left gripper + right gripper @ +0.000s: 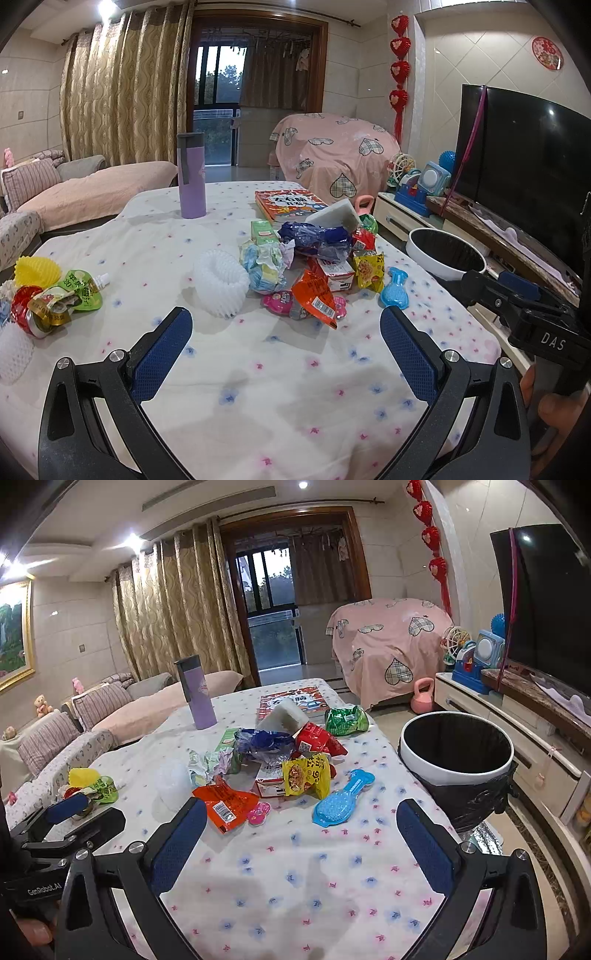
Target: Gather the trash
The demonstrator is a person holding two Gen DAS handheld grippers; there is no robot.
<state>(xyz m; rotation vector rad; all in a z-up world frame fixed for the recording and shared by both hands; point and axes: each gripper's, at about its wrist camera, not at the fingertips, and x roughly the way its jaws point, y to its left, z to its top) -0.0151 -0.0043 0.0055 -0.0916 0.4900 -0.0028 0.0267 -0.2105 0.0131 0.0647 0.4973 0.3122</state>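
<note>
Crumpled wrappers are piled mid-table: an orange packet (pixel 314 295) (pixel 225 805), a yellow snack bag (pixel 367 271) (pixel 306 773), a blue plastic bag (pixel 314 238) (pixel 266 742), a green bag (pixel 346 720) and a white foam net (pixel 221 282). A blue fish-shaped blister pack (pixel 393 288) (pixel 341 799) lies nearest the bin. The white bin (pixel 445 256) (pixel 456 753), lined with a black bag, stands off the table's right edge. My left gripper (pixel 286 347) is open above bare cloth, short of the pile. My right gripper (pixel 301 840) is open too, holding nothing.
More trash sits at the table's left edge: a yellow foam cup (pixel 37 271) and a green pouch (pixel 83 291). A purple flask (pixel 191 175) and a book (pixel 290 203) stand at the far side. A TV (pixel 524 158) on its cabinet runs along the right.
</note>
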